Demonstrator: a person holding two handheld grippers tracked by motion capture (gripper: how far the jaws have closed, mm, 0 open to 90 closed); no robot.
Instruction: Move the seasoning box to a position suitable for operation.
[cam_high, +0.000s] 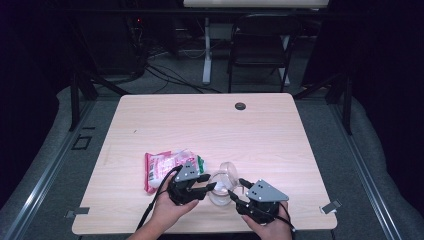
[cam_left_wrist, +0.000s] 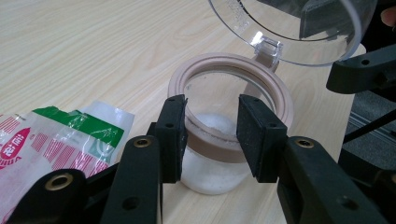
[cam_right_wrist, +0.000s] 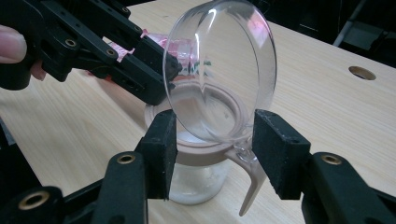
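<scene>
The tabletop (cam_high: 260, 130) is light wood with a dark round grommet (cam_high: 240, 106) near its far edge; a folding chair (cam_high: 260, 45) stands on the floor beyond it. At the near edge, left of centre, a red, white and green printed plastic bag (cam_high: 162, 167) lies flat. Just right of it stands a clear jar (cam_high: 220, 192) with a beige collar around its mouth and white powder or granules in the bottom. Its clear domed lid (cam_high: 230, 172) is hinged open and stands tilted upward above the far-right side of the mouth. The left hand-held gripper (cam_high: 205, 187) is held at the jar's left side; in the left gripper view its jaws stand apart, one pad (cam_left_wrist: 173, 135) outside the collar and the other over the mouth, straddling the near rim (cam_left_wrist: 212, 140), and whether they press on it cannot be told. The right hand-held gripper (cam_high: 241, 184) comes in from the jar's right; in the right gripper view its jaws are spread wide, on either side of the collar and the lid's lower edge (cam_right_wrist: 219, 135), with visible gaps on both sides. A beige tab (cam_right_wrist: 250, 186) hangs from the collar between those jaws.
</scene>
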